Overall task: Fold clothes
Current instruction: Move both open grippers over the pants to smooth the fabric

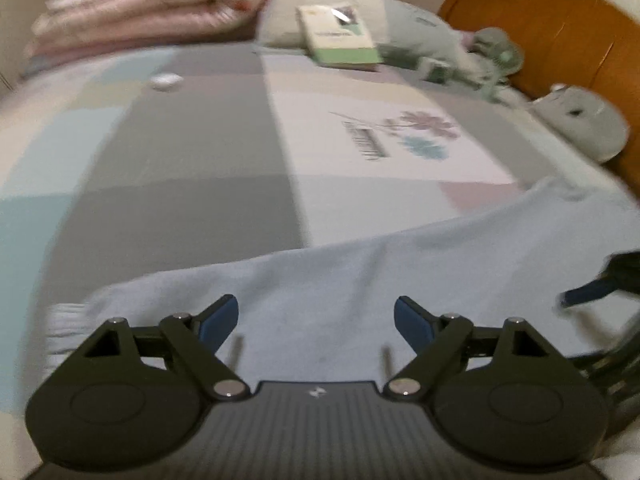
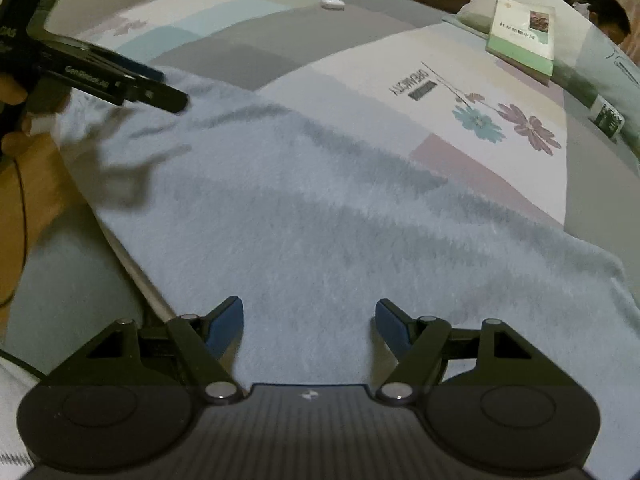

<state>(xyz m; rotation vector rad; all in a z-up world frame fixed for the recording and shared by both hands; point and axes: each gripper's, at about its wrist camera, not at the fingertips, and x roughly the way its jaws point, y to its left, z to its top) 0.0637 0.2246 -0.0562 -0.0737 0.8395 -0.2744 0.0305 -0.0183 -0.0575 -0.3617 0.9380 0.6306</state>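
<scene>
A pale blue fuzzy garment point(image 1: 340, 280) lies spread on the bed along its near edge; it fills the middle of the right wrist view point(image 2: 320, 220). My left gripper point(image 1: 316, 320) is open and empty just above the garment, near its ribbed left end point(image 1: 66, 328). My right gripper point(image 2: 309, 322) is open and empty above the garment's near part. The left gripper also shows at the top left of the right wrist view point(image 2: 160, 88), over the garment's far corner. The right gripper's finger shows at the right edge of the left wrist view point(image 1: 588, 292).
The bed has a patchwork cover point(image 1: 200, 140) with a flower print point(image 2: 504, 120). A green book point(image 1: 340, 36) leans on pillows point(image 1: 400, 16). A folded pink quilt point(image 1: 152, 4), a small white object point(image 1: 164, 80), an orange headboard point(image 1: 560, 40) and a grey plush point(image 1: 580, 116) lie farther off.
</scene>
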